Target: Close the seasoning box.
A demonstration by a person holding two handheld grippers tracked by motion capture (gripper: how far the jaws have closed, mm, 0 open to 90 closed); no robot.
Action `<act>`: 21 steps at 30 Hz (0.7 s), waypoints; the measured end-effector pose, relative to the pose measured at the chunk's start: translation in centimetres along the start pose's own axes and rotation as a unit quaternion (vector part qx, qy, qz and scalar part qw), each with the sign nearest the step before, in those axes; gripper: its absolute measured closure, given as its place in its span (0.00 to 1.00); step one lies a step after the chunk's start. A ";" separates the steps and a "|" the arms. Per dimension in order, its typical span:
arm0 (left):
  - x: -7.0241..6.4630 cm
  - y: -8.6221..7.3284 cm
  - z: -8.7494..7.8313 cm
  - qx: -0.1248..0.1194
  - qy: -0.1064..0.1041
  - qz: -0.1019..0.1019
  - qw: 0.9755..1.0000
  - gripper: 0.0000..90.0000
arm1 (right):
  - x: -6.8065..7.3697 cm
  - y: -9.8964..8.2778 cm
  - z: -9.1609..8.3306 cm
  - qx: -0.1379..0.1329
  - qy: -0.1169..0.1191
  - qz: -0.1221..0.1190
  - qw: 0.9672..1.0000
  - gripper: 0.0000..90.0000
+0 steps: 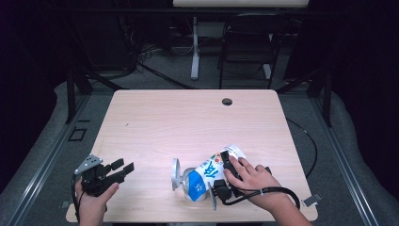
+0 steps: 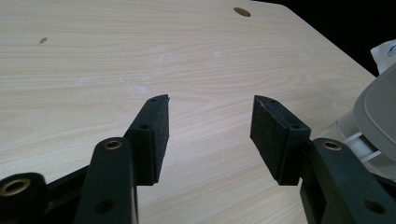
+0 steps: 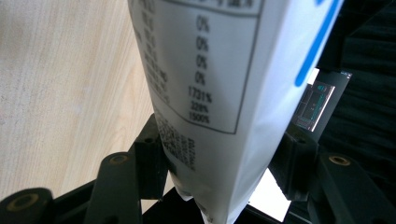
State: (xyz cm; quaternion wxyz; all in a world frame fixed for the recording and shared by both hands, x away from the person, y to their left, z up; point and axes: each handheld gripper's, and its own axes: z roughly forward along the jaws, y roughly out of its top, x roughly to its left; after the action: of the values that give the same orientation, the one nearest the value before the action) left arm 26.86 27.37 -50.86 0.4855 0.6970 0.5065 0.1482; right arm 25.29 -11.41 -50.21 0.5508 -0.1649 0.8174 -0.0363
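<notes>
I see the table [image 1: 155, 117] with a white-and-blue carton [image 1: 207, 174] lying on its side near the front edge, right of centre. Right hand-held gripper [image 1: 229, 170] pinches the carton's top end. Left hand-held gripper [image 1: 123, 168], front-left, jaws spread, holding nothing.

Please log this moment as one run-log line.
left gripper: open, empty | right gripper: shut on snack bag | table

lab – black framing [image 1: 75, 89], floor cables [image 1: 160, 75], bare table [image 1: 188, 117]
</notes>
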 end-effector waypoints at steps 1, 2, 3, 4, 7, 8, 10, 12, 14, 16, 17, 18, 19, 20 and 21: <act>0.0 0.0 0.0 0.001 0.001 0.000 1.000 0.53 | 0.0 0.0 0.0 0.000 0.000 0.000 1.000 0.51; 0.0 0.0 0.0 0.001 0.001 0.000 1.000 0.53 | 0.0 0.0 0.0 0.000 0.000 0.000 1.000 0.51; 0.0 0.0 0.0 0.000 0.000 0.000 1.000 0.53 | 0.0 0.0 0.0 0.000 0.000 -0.001 1.000 0.51; 0.0 0.0 0.0 -0.001 0.000 0.000 1.000 0.53 | 0.0 0.0 0.0 0.000 0.000 -0.001 1.000 0.51; 0.0 0.0 0.0 0.000 -0.001 -0.001 1.000 0.53 | 0.0 0.0 0.0 0.002 -0.001 -0.003 1.000 0.51; 0.1 0.0 0.0 -0.001 -0.001 0.000 1.000 0.53 | 0.0 0.0 0.0 0.002 0.000 -0.003 1.000 0.51; 0.1 0.0 0.0 0.000 -0.001 0.000 1.000 0.53 | -0.1 0.0 0.0 0.002 0.000 -0.004 1.000 0.51; 0.1 0.0 0.0 0.000 -0.001 0.000 1.000 0.53 | -0.1 0.0 0.0 0.002 0.000 -0.005 1.000 0.51; 0.1 0.0 0.0 -0.001 -0.001 0.000 1.000 0.53 | -0.1 0.0 0.0 0.002 0.000 -0.006 1.000 0.51; 0.1 0.0 0.0 0.000 -0.001 -0.001 1.000 0.53 | -0.1 0.1 -0.1 0.002 0.001 -0.007 1.000 0.51; 0.1 0.0 0.0 0.000 -0.001 -0.001 1.000 0.53 | -0.2 0.1 0.0 0.002 0.001 -0.008 1.000 0.51; 0.1 0.0 0.0 0.000 -0.001 -0.002 1.000 0.53 | -0.2 0.0 0.0 0.002 0.001 -0.008 1.000 0.51; 0.1 0.0 0.0 0.000 -0.001 -0.003 1.000 0.53 | -0.2 0.0 0.0 0.002 0.001 -0.008 1.000 0.51; 0.1 0.0 0.0 0.000 -0.001 -0.003 1.000 0.53 | -0.2 0.0 0.0 0.001 0.001 -0.009 1.000 0.51; 0.1 0.0 0.0 0.000 -0.001 -0.002 1.000 0.53 | -0.2 0.1 -0.1 0.002 0.001 -0.009 1.000 0.51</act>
State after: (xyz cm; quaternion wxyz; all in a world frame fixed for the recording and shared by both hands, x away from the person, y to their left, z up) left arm 26.87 27.48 -50.92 0.4862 0.6960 0.5076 0.1469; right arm 25.29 -11.30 -50.05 0.5503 -0.1714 0.8161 -0.0430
